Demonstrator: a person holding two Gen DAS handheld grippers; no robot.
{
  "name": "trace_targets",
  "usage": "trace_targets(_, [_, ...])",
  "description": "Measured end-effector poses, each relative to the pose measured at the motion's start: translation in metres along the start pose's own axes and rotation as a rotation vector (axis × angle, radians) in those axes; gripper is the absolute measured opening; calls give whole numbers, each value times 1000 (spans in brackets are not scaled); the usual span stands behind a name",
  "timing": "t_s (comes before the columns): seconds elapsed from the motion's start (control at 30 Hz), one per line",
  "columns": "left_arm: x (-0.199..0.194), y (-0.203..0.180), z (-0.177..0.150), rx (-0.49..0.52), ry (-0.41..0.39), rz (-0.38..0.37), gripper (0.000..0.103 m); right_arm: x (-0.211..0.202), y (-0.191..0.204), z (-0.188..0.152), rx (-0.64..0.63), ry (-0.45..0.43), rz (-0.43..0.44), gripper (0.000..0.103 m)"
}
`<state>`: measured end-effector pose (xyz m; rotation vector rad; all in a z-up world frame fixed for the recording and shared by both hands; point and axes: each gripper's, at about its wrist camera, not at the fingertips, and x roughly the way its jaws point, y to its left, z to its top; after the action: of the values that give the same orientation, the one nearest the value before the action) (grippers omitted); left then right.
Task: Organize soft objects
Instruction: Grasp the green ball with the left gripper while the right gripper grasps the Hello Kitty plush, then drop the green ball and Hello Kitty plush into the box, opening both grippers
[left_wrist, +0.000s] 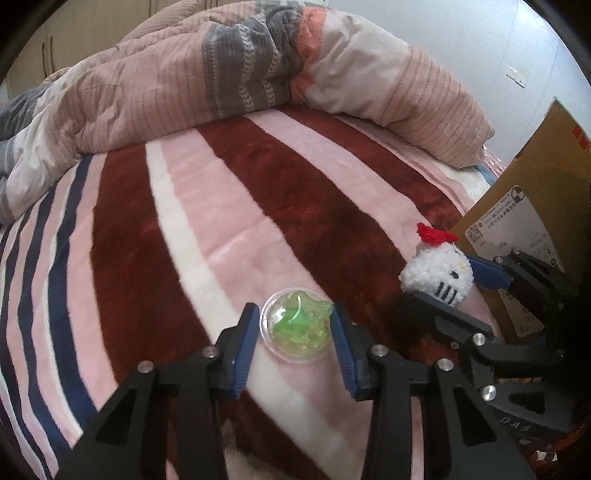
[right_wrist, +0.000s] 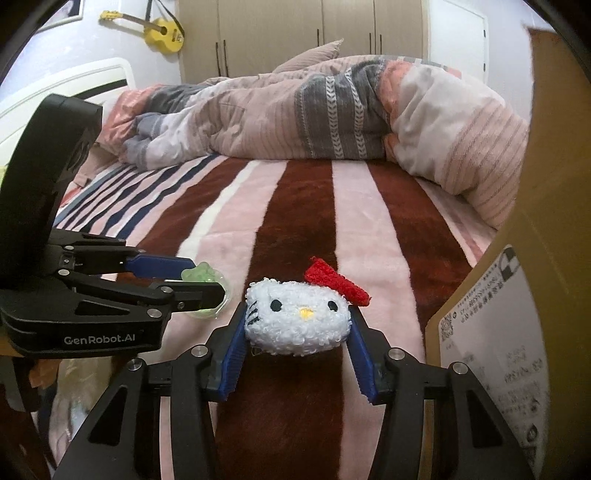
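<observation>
On the striped bed (left_wrist: 229, 236), the left gripper (left_wrist: 295, 325) has its jaws closed on a round clear tub of green slime (left_wrist: 295, 325). Just to its right, the right gripper (right_wrist: 297, 321) squeezes a fluffy white kitty toy (right_wrist: 295, 319) with a red bow between its jaws. A brown cardboard box (right_wrist: 546, 258) stands at the far right.

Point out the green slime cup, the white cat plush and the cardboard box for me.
green slime cup (left_wrist: 295, 325), left wrist view, clear lid centre.
white cat plush (right_wrist: 297, 319), right wrist view, face.
cardboard box (right_wrist: 554, 177), right wrist view, bare side.
</observation>
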<state>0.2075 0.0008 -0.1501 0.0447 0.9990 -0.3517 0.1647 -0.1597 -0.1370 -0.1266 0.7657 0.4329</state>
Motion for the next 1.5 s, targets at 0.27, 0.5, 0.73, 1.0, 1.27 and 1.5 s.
trace_targets(0.27, [-42,4,-12,-29,-59,35,37,-37,16,3,-41,-41,50,46])
trace_targets(0.5, [-115,-5,-20,-33,-156,87,37,-98,37,20,-119,-116,121,46])
trace_targets(0.73, [-184,-31,-17,-3,-247,109,37,-169,26,33,-159,-209,145,46])
trace_targets(1.0, [-224,-107,5,101,-329,65,37,-226,-37,29,-134,-260,75,46])
trace_targets(1.27, [-205,-191,38,203,-310,-42,37,-221,-108,6,-82,-179,5,47])
trace_targets(1.5, [-158,-234,61,233,-237,-71,37,-193,-145,-11,-69,-102,9,48])
